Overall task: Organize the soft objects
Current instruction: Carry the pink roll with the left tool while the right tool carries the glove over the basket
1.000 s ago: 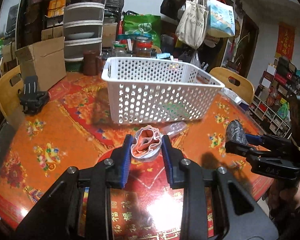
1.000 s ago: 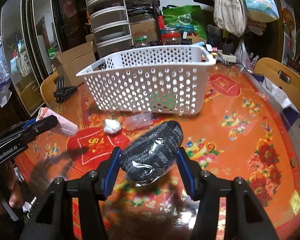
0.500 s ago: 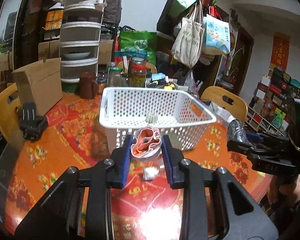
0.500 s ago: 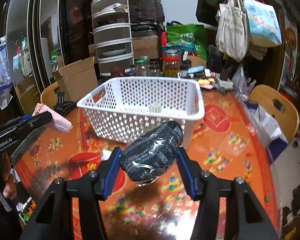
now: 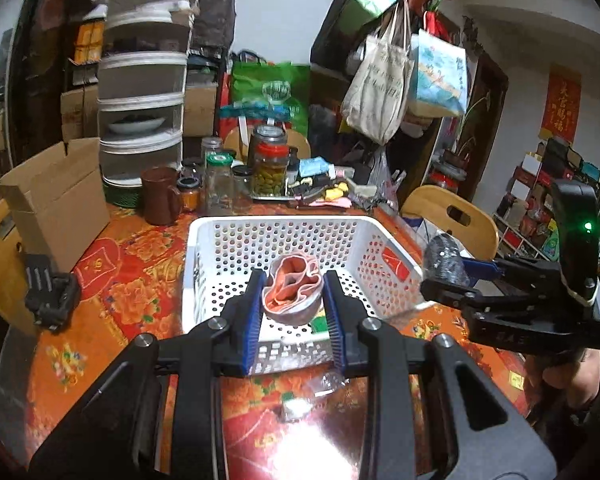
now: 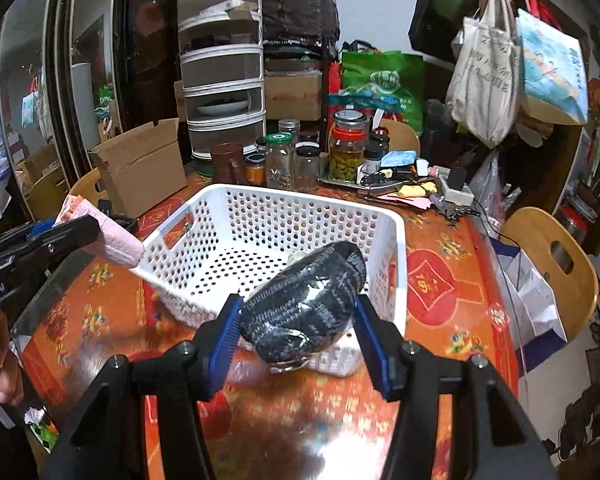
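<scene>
Left gripper [image 5: 292, 314]: blue-padded jaws clenched on a pink folded cloth bundle [image 5: 293, 294]; bundle upright between the pads, folds showing at its top, held above the near part of the white perforated basket [image 5: 204, 236]; seen from the right wrist view as a pale pink roll [image 6: 112, 236] held at the basket's left corner.

Right gripper [image 6: 296, 334]: blue pads clamped on a dark knitted bundle in clear wrap [image 6: 306, 308]; bundle tilted, its far end raised over the basket's near right rim [image 6: 396, 264]; in the left wrist view the same bundle [image 5: 444, 258] sits just outside the basket's right wall.

Table, near zone: red and orange patterned cloth [image 5: 112, 292] with glare on it; a small crumpled clear wrapper [image 5: 326, 384] lies just in front of the basket's near wall.

Basket interior: mostly bare perforated floor; a small green item [image 5: 320, 322] partly hidden behind the left gripper's right pad; handle cut-out in the left wall [image 6: 176, 226].

Left of basket: black clip-like device [image 5: 46, 296] near the table edge; open cardboard box [image 5: 56, 196] beyond it.

Behind basket: brown mug [image 5: 160, 196], glass jars [image 5: 220, 184], a pickle jar [image 5: 268, 168], a tray of small clutter [image 6: 400, 188]; open tablecloth to the basket's right, up to a wooden chair [image 6: 552, 264].

Far: stacked white drawer unit [image 5: 144, 92]; hanging tote bags [image 5: 380, 84].
</scene>
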`<action>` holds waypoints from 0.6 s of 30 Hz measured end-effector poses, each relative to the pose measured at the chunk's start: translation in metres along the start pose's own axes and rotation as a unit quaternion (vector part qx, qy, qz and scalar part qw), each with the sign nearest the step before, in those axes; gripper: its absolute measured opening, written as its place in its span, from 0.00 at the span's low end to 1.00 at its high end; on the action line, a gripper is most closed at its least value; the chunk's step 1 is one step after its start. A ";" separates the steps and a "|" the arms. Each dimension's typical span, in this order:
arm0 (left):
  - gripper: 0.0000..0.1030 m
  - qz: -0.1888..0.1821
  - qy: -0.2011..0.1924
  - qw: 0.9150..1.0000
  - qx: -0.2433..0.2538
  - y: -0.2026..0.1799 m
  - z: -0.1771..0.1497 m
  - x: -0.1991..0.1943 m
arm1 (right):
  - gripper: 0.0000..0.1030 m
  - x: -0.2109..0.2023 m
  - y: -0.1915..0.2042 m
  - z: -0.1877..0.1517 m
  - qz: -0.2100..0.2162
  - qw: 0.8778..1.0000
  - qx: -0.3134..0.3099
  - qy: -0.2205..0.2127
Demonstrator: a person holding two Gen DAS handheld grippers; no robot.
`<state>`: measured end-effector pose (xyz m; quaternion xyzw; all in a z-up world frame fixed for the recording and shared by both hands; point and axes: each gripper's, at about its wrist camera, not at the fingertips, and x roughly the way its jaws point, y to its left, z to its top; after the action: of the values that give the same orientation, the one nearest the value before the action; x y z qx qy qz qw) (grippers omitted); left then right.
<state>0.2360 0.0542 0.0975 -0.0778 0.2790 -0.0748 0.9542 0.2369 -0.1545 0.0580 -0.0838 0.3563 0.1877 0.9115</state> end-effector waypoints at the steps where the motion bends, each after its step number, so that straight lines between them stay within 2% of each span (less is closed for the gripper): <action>1: 0.26 0.000 0.010 1.000 -0.002 0.001 0.006 0.009 | 0.54 0.008 -0.002 0.005 0.000 1.000 0.001 0.008; 5: 0.26 0.009 0.061 0.998 -0.006 0.003 0.023 0.057 | 0.54 0.056 -0.006 0.020 -0.006 0.998 -0.003 0.059; 11: 0.26 0.034 0.133 0.990 -0.007 0.005 0.028 0.129 | 0.54 0.117 -0.011 0.023 -0.015 0.992 -0.005 0.126; 18: 0.26 0.061 0.173 0.983 -0.016 0.014 0.022 0.184 | 0.54 0.157 -0.015 0.022 -0.024 0.985 -0.009 0.173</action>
<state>0.4026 0.0360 0.0176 -0.0616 0.4453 -0.0245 0.8929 0.3629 -0.1174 -0.0324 -0.1316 0.5049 0.1514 0.8396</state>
